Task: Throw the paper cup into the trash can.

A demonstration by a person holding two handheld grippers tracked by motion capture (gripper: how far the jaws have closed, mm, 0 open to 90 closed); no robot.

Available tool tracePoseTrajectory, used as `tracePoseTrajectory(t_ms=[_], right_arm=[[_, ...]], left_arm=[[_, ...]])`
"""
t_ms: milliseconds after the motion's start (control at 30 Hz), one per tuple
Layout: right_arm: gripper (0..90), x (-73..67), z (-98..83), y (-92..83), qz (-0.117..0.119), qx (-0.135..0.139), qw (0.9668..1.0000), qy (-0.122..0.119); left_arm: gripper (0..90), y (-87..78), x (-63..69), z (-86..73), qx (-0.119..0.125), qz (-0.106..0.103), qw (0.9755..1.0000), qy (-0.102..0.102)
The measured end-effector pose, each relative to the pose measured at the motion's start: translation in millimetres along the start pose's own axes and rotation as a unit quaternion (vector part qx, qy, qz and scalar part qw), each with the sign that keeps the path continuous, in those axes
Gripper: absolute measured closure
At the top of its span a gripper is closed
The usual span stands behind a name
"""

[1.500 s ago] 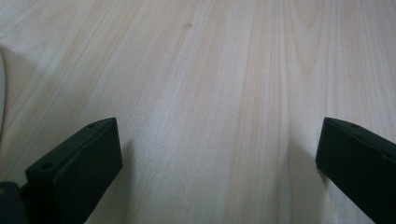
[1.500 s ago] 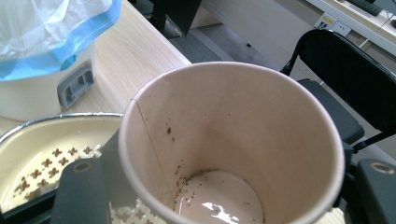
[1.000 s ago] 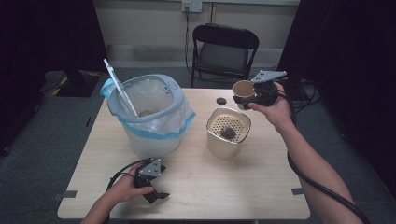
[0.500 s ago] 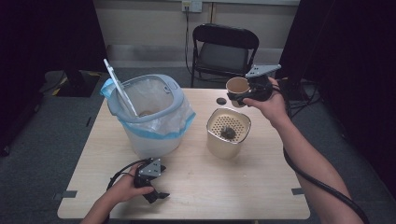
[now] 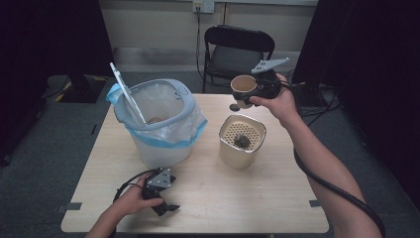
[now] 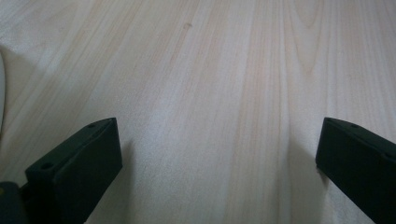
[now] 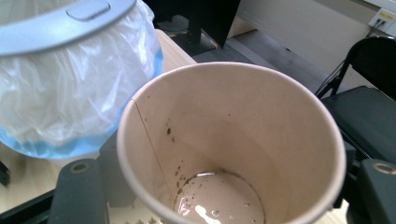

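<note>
My right gripper (image 5: 251, 93) is shut on a tan paper cup (image 5: 242, 85) and holds it in the air above the table's far edge, behind a beige strainer pot (image 5: 241, 141). In the right gripper view the cup (image 7: 224, 140) sits between both jaws, with a little pale liquid and dark specks at its bottom. The pot's perforated top carries a dark clump. My left gripper (image 5: 166, 208) rests near the front edge of the wooden table (image 5: 223, 198). It is open, and bare wood lies between the jaws of the left gripper (image 6: 219, 154).
A grey-rimmed bin (image 5: 158, 124) lined with a clear and blue bag stands at the left, its lid raised; the bin (image 7: 70, 70) lies beyond the cup. A small black disc (image 5: 234, 106) lies under the cup. A black folding chair (image 5: 237, 49) stands behind the table.
My right gripper has carried the cup up and to the left, toward the bin. The left gripper has stayed put.
</note>
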State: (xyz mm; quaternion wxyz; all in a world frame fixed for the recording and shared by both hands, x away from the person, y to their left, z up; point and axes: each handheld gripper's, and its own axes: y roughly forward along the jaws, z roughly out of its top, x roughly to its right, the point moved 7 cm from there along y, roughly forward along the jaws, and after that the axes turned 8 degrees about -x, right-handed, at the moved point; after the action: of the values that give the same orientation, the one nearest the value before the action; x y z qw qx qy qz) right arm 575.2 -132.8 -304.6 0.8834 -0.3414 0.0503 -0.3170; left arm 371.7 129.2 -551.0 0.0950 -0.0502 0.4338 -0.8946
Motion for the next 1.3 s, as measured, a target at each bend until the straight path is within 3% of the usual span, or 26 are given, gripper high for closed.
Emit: tracePoseTrajectory(t_ms=[667,867,1300], right_arm=[[27.3,-22.3,52.4,10.2,0.036,0.029,0.9989,-0.001],[27.3,-34.9,73.1,14.5,0.051,0.038,0.9979,-0.01],[27.3,-59.2,99.7,23.2,0.072,0.046,0.9961,-0.024]], left_arm=[[0.0,-0.3,-0.2,-0.1,-0.002,0.002,1.0,0.001],[0.0,0.3,1.3,-0.3,-0.002,-0.006,1.0,-0.004],[0.0,0.3,1.1,-0.2,-0.002,-0.004,1.0,-0.004]])
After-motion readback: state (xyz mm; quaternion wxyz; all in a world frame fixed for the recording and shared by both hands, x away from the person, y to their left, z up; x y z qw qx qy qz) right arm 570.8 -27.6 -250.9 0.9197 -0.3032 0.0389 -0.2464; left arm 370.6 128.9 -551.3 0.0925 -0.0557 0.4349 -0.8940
